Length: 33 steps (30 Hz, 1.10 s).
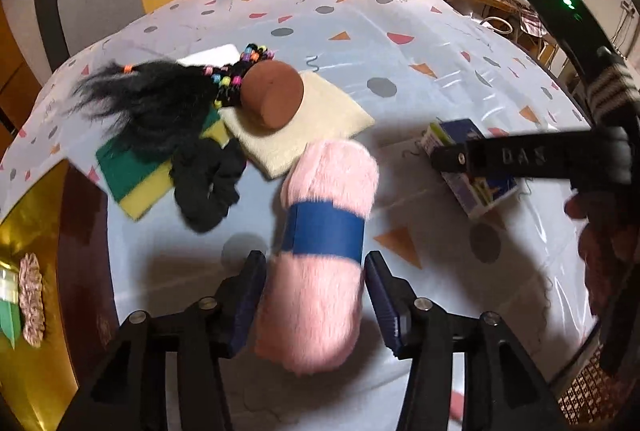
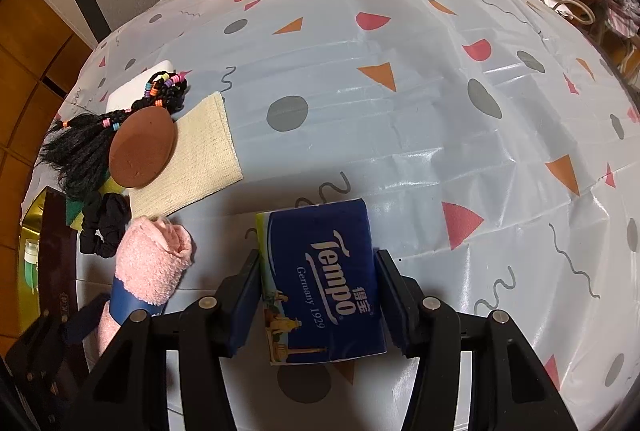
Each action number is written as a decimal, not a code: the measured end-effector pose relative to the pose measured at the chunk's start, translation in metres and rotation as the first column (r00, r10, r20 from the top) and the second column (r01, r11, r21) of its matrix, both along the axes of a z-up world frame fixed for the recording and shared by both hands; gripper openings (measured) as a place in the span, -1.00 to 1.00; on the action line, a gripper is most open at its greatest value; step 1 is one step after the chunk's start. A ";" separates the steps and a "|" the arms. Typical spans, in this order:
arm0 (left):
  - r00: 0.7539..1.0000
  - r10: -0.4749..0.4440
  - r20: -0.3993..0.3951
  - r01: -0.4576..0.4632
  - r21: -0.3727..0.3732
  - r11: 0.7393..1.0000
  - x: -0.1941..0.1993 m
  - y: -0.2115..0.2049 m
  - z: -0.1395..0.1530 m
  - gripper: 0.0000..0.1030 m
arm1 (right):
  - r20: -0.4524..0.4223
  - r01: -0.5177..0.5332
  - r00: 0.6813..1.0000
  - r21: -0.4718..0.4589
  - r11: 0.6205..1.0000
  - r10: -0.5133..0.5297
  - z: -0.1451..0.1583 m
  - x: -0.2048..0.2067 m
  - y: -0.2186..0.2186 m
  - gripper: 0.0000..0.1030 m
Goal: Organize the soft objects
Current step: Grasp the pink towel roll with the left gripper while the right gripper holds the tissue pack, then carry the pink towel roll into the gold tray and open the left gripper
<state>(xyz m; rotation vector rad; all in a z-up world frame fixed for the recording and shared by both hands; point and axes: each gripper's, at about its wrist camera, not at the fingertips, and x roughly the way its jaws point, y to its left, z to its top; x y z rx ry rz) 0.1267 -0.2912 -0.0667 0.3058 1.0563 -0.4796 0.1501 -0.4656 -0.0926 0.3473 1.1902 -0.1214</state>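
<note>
Left gripper (image 1: 315,291): jaws stand apart on either side of the rolled pink towel (image 1: 320,263); a sliver of gap shows at each pad, so the towel lies between them unpressed.
Pink towel: a fluffy roll kept tight by a blue paper band (image 1: 326,231), lying lengthwise along the gripper's line, its near end between the pads and its far end toward the pile.
Right gripper (image 2: 316,295): clamped on the Tempo tissue pack (image 2: 320,283), both pads against its sides, the pack's printed face up.
Why held so: probably the pack is gripped across its narrow width so the soft wrapping gives without slipping.
Pile at the far left: brown round sponge (image 1: 272,99) resting on a cream cloth (image 1: 316,123), a beaded black hairpiece (image 1: 160,99) over a green-and-yellow scouring sponge (image 1: 128,175), a black scrunchie (image 1: 208,183) just beside them.
Grouping: the soft things seem gathered at that edge of the patterned tablecloth (image 2: 400,71); towel and tissues lie nearest it, likely next to join.
</note>
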 end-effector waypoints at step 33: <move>0.991 0.057 -0.118 -0.087 -0.266 0.960 -0.037 0.080 0.014 -0.26 | 0.014 -0.023 1.000 -0.053 0.998 0.024 0.000 -0.004 0.008 0.07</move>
